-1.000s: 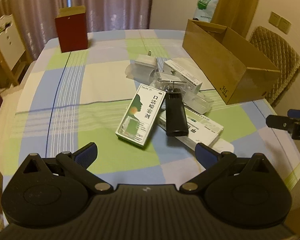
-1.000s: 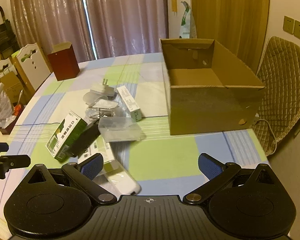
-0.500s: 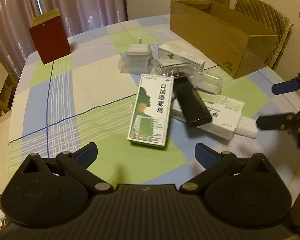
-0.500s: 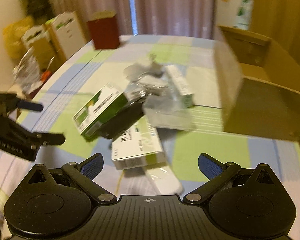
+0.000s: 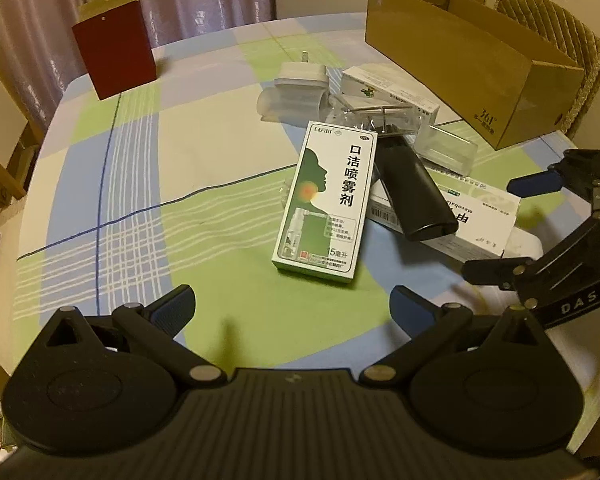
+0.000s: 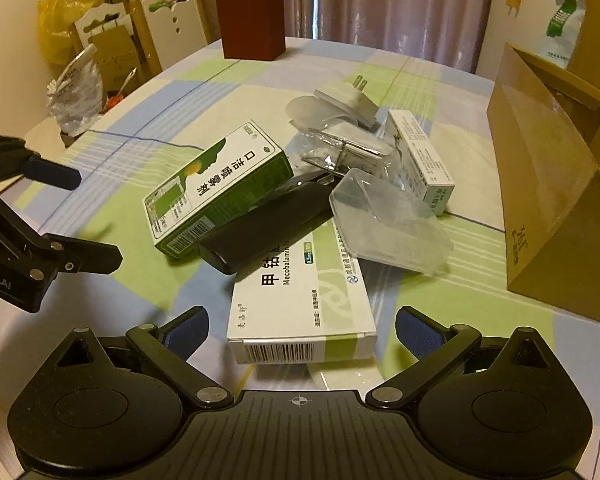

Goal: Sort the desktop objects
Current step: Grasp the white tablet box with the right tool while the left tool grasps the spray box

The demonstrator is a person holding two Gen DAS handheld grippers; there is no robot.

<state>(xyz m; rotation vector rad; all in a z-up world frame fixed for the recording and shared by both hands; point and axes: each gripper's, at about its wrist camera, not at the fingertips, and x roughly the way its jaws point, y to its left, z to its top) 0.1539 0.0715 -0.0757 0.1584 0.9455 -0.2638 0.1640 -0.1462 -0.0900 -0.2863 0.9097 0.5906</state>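
A pile lies mid-table: a green-and-white spray box [image 5: 328, 200] [image 6: 216, 188], a flat black device [image 5: 414, 192] [image 6: 268, 224] leaning on a long white medicine box [image 5: 460, 220] [image 6: 304, 304], a clear plastic case [image 6: 388, 224], a small white box [image 6: 420, 160] and a white plug adapter [image 6: 348, 100]. My left gripper [image 5: 292, 304] [image 6: 84, 216] is open, just short of the spray box. Also open, my right gripper [image 6: 304, 326] [image 5: 504, 228] has the long white box's near end between its fingers, which stand apart from it.
An open cardboard box [image 5: 472, 52] [image 6: 556, 184] stands at the table's right side. A dark red box [image 5: 114, 44] [image 6: 252, 24] stands at the far left. Chairs and bags sit beyond the table edge. The checked tablecloth [image 5: 180, 184] is bare left of the pile.
Both grippers have closed in on the pile. The right one swung left and now lines up with the long white box. The left one moved nearer the spray box.
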